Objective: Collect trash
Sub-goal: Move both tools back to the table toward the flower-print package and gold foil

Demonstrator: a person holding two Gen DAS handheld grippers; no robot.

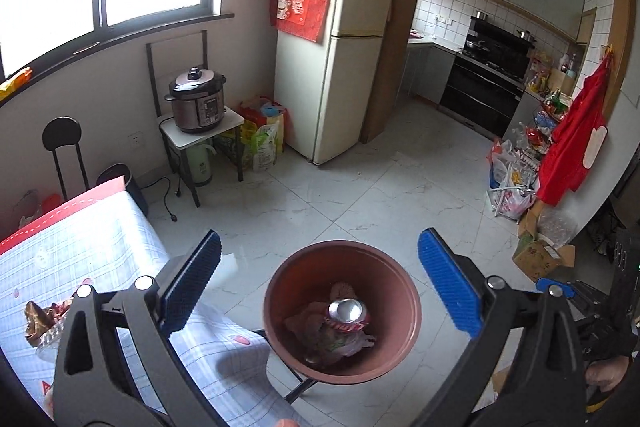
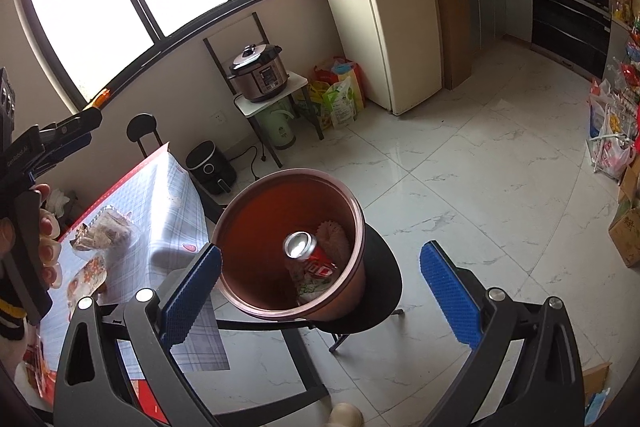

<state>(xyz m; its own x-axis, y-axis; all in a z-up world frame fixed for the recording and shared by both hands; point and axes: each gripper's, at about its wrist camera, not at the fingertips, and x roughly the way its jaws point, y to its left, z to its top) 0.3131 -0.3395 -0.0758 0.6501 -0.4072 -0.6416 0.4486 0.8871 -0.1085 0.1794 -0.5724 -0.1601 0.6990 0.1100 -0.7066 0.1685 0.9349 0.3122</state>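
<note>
Left gripper [image 1: 320, 287]: blue pads wide apart, empty, above brown bin [image 1: 404, 311]. Bin contents: red drink can [image 1: 347, 313], crumpled wrappers [image 1: 320, 337]. Tabletop [image 1: 100, 247], checked cloth: plastic packaging [image 1: 42, 321] near its edge.

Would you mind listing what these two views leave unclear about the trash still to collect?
- Trash on the table: in the left wrist view the left hand-held gripper covers most of the wrappers.
- Bottom of the brown bin: in both views the red can and crumpled bags hide what lies beneath.
- Clear plastic box: right wrist view, contents too small and blurred to name.
</note>
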